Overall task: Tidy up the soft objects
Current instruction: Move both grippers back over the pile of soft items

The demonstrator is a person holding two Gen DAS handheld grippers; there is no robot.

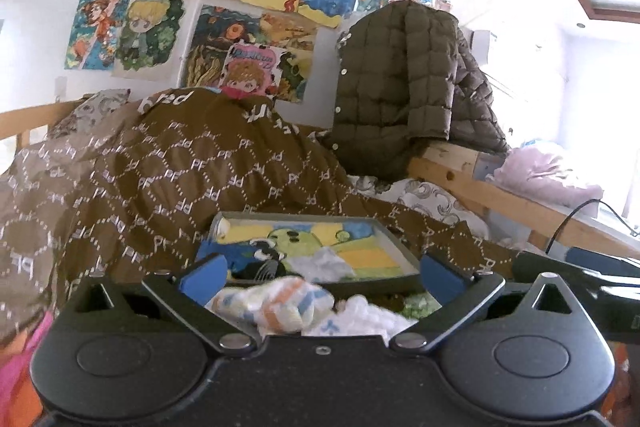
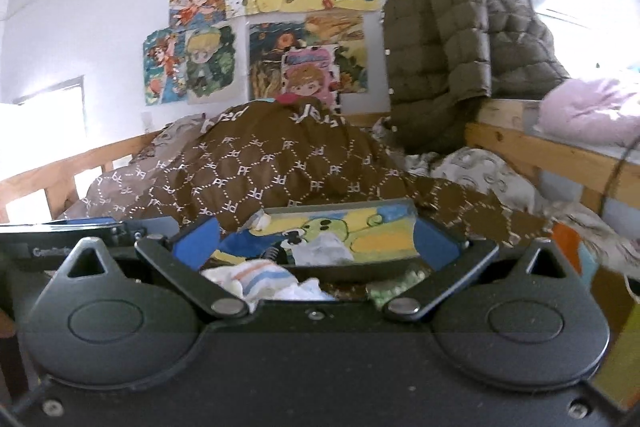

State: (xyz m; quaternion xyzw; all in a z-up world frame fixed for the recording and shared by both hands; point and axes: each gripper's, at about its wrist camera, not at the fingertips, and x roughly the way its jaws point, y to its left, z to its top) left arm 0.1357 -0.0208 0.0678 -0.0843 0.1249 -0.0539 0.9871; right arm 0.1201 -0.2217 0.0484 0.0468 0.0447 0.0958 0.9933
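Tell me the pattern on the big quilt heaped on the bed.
Brown quilt: white dotted hexagons with "PF" letters, clearest in the left wrist view.

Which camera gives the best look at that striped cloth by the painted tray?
The left wrist view: the striped cloth lies open between the left gripper's spread fingers. In the right wrist view, the cloth sits lower, partly cut off by the right gripper.

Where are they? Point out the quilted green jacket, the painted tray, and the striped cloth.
quilted green jacket [image 1: 400,83], left wrist view, middle of its front panel.
painted tray [image 1: 320,219], left wrist view, far grey rim.
striped cloth [image 2: 256,277], right wrist view, its orange and blue stripes.
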